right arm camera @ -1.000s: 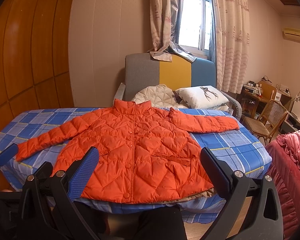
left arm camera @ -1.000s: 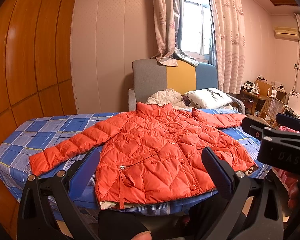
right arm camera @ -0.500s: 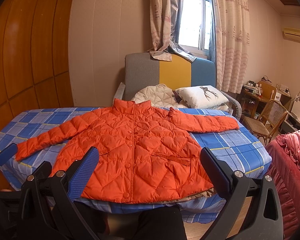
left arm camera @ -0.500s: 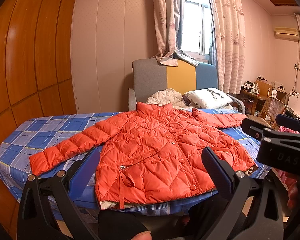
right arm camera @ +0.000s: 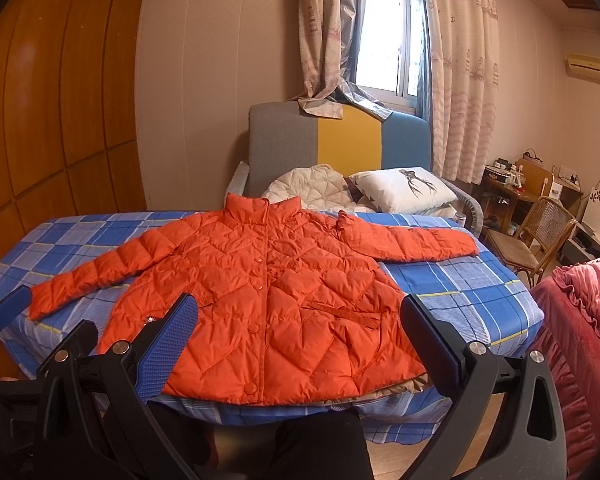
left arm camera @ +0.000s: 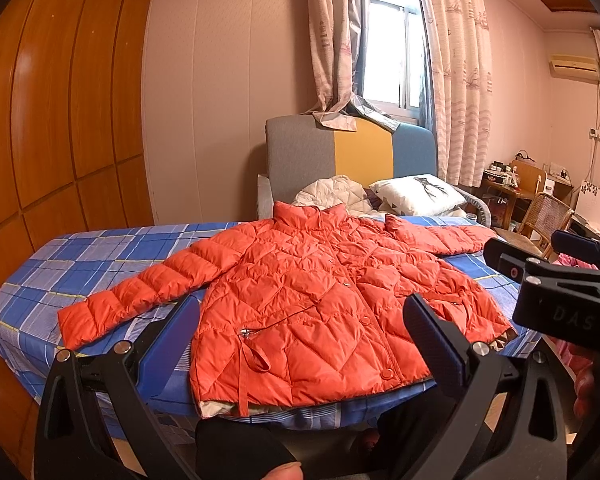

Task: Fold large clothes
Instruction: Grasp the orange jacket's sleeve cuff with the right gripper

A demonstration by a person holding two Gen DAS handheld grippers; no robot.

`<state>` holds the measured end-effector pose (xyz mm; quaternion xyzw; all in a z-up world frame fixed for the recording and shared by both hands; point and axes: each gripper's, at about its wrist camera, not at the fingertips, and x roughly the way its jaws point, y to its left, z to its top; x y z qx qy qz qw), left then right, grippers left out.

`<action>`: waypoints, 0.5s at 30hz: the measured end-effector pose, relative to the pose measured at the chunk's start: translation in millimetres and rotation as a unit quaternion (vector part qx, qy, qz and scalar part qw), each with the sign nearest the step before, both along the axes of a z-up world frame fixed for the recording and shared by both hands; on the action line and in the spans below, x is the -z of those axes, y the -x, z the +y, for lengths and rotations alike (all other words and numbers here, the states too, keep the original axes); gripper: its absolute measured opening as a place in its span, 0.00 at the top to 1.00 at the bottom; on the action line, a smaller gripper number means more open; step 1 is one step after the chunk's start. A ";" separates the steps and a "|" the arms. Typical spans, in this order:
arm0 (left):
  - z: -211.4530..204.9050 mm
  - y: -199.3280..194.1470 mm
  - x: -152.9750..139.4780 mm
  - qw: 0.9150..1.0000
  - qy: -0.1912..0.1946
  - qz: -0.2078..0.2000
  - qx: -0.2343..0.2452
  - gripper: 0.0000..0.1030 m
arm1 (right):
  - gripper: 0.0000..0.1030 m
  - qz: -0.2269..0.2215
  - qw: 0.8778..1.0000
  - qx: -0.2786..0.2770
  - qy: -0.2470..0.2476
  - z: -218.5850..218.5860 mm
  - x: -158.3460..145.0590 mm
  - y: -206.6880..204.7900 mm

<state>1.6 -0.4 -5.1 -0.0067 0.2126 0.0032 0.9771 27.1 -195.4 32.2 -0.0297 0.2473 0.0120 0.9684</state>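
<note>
jacket (right arm camera: 268,304) flat ahead of fingers, sleeves out (ready to fold) | L gripper (left arm camera: 304,344) agape, empty | R gripper (right arm camera: 300,340) same, pre-grab

Bare bedspread (right arm camera: 460,280) flanks the jacket (right arm camera: 268,296); sofa (right arm camera: 336,148) apparently blocks behind.

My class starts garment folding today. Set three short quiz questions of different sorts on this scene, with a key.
1. True or false: the jacket lies spread flat, front up, on the bed.
2. Which claw holds the jacket? A left B right C neither
3. Fill in: both sleeves are stretched ____ from the body.

Key: 1 true; 2 C, both claws open and short of the jacket; 3 out.
</note>
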 end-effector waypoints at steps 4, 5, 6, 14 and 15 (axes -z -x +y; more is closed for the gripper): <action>3.3 -4.0 5.7 1.000 0.005 0.009 -0.001 0.02 | 0.03 0.015 1.000 0.005 -0.002 -1.5 6.6 -11.6; 4.5 -5.9 8.1 1.000 0.007 0.013 -0.002 0.02 | 0.03 0.020 1.000 0.006 -0.002 -2.5 8.7 -13.7; 5.6 -7.7 10.3 1.000 0.008 0.017 -0.003 0.02 | 0.03 0.024 1.000 0.007 -0.004 -4.0 10.9 -15.8; 25.2 -33.5 42.1 0.993 0.086 0.076 0.041 0.02 | 0.03 0.093 0.985 -0.018 -0.146 -61.2 43.7 -66.2; 30.4 -40.7 50.7 0.988 0.113 0.096 0.054 0.02 | 0.03 0.118 0.975 -0.015 -0.188 -79.4 55.7 -80.1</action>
